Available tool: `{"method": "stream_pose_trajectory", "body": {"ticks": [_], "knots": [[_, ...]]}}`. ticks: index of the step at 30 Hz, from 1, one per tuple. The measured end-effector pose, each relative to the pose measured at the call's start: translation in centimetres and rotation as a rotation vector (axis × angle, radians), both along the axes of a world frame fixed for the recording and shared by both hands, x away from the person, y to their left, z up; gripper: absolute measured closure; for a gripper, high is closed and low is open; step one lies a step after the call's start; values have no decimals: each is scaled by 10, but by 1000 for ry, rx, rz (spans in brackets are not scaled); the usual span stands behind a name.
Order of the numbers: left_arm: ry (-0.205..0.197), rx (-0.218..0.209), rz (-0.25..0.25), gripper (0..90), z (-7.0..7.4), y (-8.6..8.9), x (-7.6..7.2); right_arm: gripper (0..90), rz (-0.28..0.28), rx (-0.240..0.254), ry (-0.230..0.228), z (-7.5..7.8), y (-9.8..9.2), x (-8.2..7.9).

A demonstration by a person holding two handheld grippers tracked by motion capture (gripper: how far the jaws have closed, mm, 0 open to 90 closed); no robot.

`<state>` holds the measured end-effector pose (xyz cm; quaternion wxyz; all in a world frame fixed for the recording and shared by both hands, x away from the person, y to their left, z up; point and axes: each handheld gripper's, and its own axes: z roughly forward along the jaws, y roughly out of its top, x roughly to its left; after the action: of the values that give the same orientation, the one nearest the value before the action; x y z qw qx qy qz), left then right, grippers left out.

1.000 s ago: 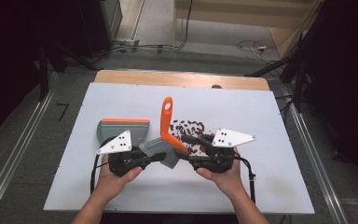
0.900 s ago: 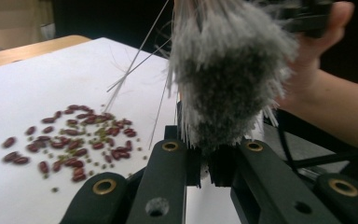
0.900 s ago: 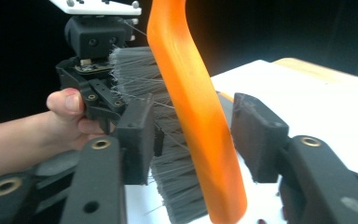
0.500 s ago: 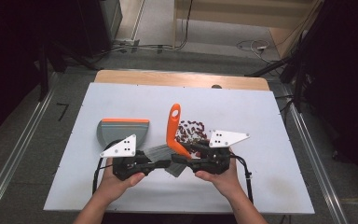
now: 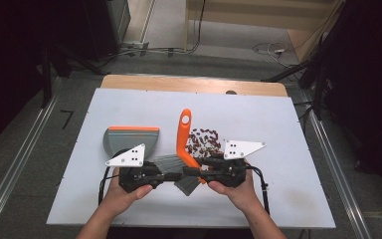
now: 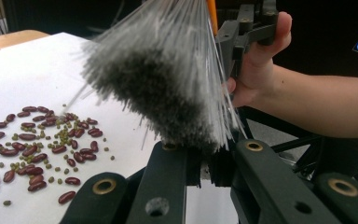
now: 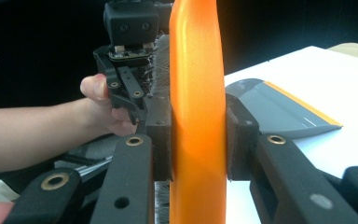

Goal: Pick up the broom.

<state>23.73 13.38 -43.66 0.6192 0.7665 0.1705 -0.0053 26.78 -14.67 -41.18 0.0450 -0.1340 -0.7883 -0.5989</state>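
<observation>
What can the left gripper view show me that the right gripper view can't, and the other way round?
Left gripper view alone: the scattered red beans and small green beans on the white table, and the grey bristle head close up.

Right gripper view alone: the grey dustpan with an orange edge, and the right gripper clamping the orange plastic brush handle.

Both: the white table, the brush, and the opposite hand.

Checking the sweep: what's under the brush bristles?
Under the brush bristles the white table shows, with beans beside them; directly beneath the tips is covered.
</observation>
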Motion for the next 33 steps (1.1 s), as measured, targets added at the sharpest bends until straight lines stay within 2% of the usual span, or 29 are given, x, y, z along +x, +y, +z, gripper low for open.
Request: {"method": "stream_pose_trajectory", "body": {"ticks": [4, 6, 7, 8, 9, 10, 11, 12, 13, 15, 16, 17, 18, 19, 22, 23, 24, 28, 33], "knots": [[10, -4, 15, 849, -2, 1, 1, 678, -20, -23, -16, 1, 2, -3], [13, -9, 36, 794, -2, 1, 1, 679, -44, -32, -27, 2, 3, -4], [11, -5, 48, 794, -2, 1, 1, 679, -44, -32, -27, 2, 3, -4], [8, 0, 71, 706, -1, 1, 0, 680, -60, -41, -36, 3, 3, -4], [4, 1, 92, 657, -2, 1, 0, 680, -69, -44, -36, 4, 3, -5], [4, 4, 115, 657, -2, 2, 0, 680, -69, -44, -36, 4, 3, -5], [4, 8, 136, 557, -2, 3, 0, 680, -85, -51, -38, 4, 0, -4], [5, 9, 156, 519, -2, 5, 0, 681, -100, -57, -44, 4, -1, -3], [7, 14, 183, 519, -3, 7, 0, 681, -100, -57, -44, 4, -1, -3], [5, 36, 222, 415, -3, 9, 0, 681, -123, -59, -40, 4, -4, -1], [2, 43, 239, 327, -4, 10, -1, 681, -137, -61, -34, 5, -6, 0], [0, 48, 253, 288, -4, 11, -1, 681, -159, -67, -34, 4, -9, 2], [-3, 55, 269, 288, -4, 12, -1, 681, -159, -67, -34, 4, -9, 2], [-5, 58, 288, 223, -5, 13, -2, 681, -191, -83, -43, 4, -12, 5], [-3, 67, 317, 172, -5, 16, -2, 681, -221, -96, -47, 4, -16, 7], [-5, 71, 325, 129, -5, 17, -2, 682, -252, -100, -40, 5, -19, 9], [-6, 74, 333, 129, -5, 18, -2, 682, -252, -100, -40, 5, -19, 9], [-6, 73, 362, 22, -5, 24, -2, 681, -326, -123, -44, 8, -28, 13], [-19, 65, 392, 0, -3, 34, -2, 682, -397, -157, -37, 9, -36, 19]]}}
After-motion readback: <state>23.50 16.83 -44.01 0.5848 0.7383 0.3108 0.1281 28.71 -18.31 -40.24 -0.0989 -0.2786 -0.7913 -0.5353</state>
